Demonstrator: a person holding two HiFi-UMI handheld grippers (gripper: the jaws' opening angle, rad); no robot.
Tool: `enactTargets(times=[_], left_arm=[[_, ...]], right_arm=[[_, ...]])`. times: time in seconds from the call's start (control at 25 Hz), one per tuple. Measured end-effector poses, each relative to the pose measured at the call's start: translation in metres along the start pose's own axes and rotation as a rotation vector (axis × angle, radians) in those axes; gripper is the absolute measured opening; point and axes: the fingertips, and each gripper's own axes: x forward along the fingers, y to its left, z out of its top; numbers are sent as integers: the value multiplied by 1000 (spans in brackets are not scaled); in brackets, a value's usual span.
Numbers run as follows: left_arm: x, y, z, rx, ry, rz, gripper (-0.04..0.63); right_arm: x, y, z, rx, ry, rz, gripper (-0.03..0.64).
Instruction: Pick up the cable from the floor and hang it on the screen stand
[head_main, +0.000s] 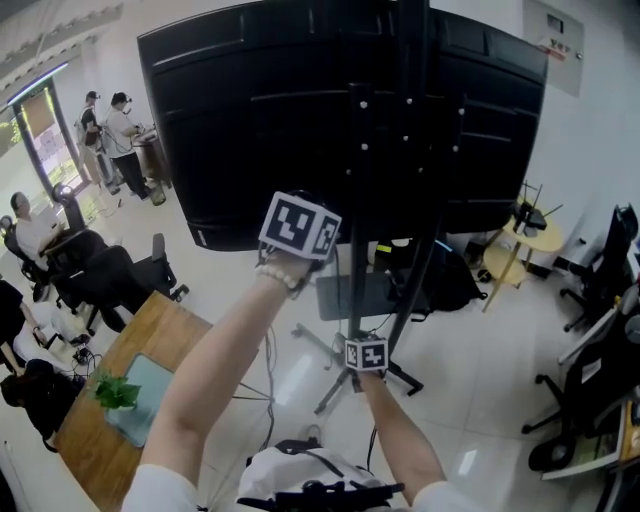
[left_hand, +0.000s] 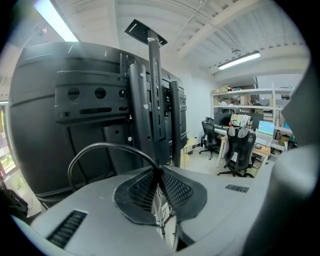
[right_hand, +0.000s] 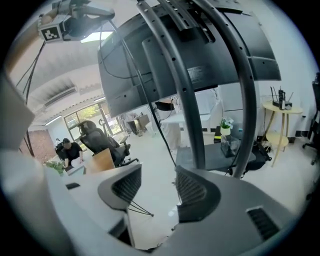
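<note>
Your left gripper, jaws pinched tight on the black cable, holds it up by the screen stand, so hanging seems next: drape it over the mount, your right gripper spread and empty.

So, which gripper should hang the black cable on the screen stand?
Left. The left gripper is shut on the thin black cable, up high close to the black metal screen stand. The right gripper is open, empty and lower.
</note>
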Motion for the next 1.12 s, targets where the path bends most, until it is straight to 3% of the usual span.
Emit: enactTargets(times=[0.4, 1.12], left_arm=[[-29, -11, 41, 13, -59, -36, 12], [-59, -50, 88, 107, -145, -110, 12]], right_arm=[[24, -11, -14, -51, 20, -28, 244], [36, -60, -43, 12, 49, -183, 244]])
